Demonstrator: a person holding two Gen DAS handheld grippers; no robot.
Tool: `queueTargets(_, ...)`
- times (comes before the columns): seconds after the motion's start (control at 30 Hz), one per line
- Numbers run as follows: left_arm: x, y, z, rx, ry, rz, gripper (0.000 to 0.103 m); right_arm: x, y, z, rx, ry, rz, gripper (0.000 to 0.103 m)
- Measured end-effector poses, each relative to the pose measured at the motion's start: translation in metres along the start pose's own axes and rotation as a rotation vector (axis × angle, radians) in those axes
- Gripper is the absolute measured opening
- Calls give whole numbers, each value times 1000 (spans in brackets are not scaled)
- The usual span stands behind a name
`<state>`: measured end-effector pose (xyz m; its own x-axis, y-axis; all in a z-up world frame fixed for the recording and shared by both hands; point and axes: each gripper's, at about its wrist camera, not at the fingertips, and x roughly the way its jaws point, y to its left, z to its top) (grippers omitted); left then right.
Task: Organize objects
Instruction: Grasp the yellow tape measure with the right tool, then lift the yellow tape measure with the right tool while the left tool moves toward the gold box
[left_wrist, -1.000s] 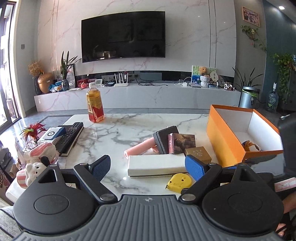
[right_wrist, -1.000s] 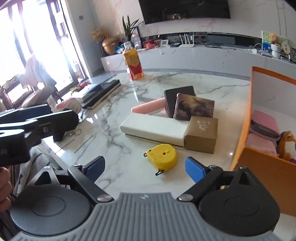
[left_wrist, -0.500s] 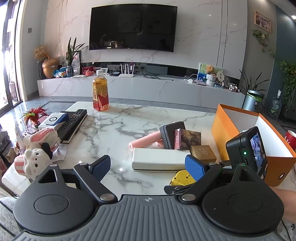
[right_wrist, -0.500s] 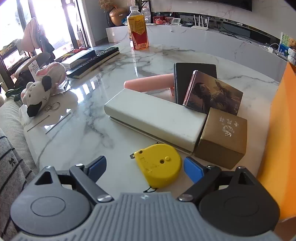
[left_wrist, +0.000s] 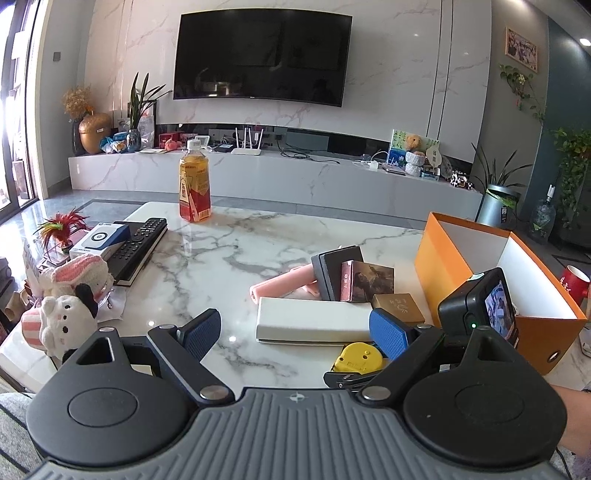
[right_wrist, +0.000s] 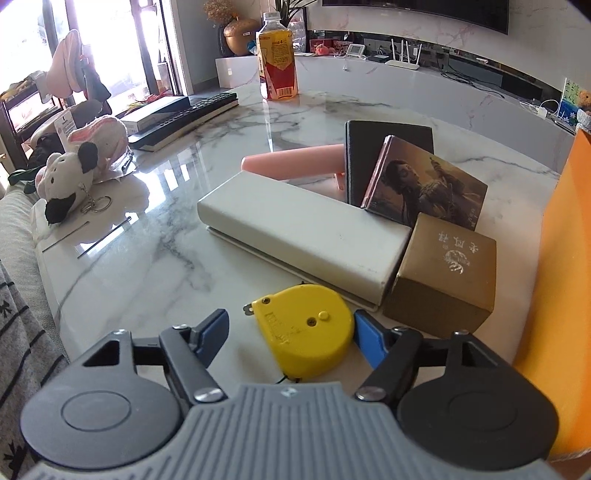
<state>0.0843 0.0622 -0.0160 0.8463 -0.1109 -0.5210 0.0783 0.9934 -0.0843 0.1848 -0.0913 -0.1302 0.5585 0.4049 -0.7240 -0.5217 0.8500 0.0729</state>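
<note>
- One yellow tape measure (right_wrist: 306, 330), one white case (right_wrist: 301, 236), one gold box (right_wrist: 443, 273), one pink roll (right_wrist: 295, 162), one black book (right_wrist: 388, 147), one picture book (right_wrist: 424, 184), one orange box (left_wrist: 491, 291).
- Away from that cluster: one bottle (left_wrist: 194, 186), one remote (left_wrist: 138, 243), two plush toys (left_wrist: 70, 295) at the left edge.
- Right tongs (right_wrist: 288, 332) set around the tape measure, jaws just closing on it; right pad touching its rim, left pad near but seemingly apart from it, so grip not firm as far as visible.
- Left tongs (left_wrist: 295, 332) wide, nothing between the pads, hovering over the near edge of the table.
- Tape measure flat on the table, just in front of the white case, gold box beside it on the right; in the left view, partly hidden behind the left tongs' right finger.
- Black camera (left_wrist: 478, 306) of the right tongs visible in the left view, in front of the orange box.
- Orange box open at the top, standing at the right end of the table, white inside.
- White marble table (left_wrist: 229, 266) with grey veins, glossy, window glare on the left part.
- Living room beyond: black TV (left_wrist: 262, 55) on a marble wall, long low console under it with a router and small ornaments, potted plants at left and right, bright window at far left.
</note>
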Motion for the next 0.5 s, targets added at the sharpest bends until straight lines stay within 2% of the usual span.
queueTargets(0.07, 1, -2, 0, 9, 5, -2, 103, 0, 1, -1, -14, -7, -8, 74)
queueTargets(0.27, 2, -3, -1, 19, 8, -10, 103, 1, 6, -4, -73, -26, -54, 60)
queueTargets(0.5, 2, -5, -2, 30, 1, 14, 103, 1, 7, -3, -62, -23, -74, 59)
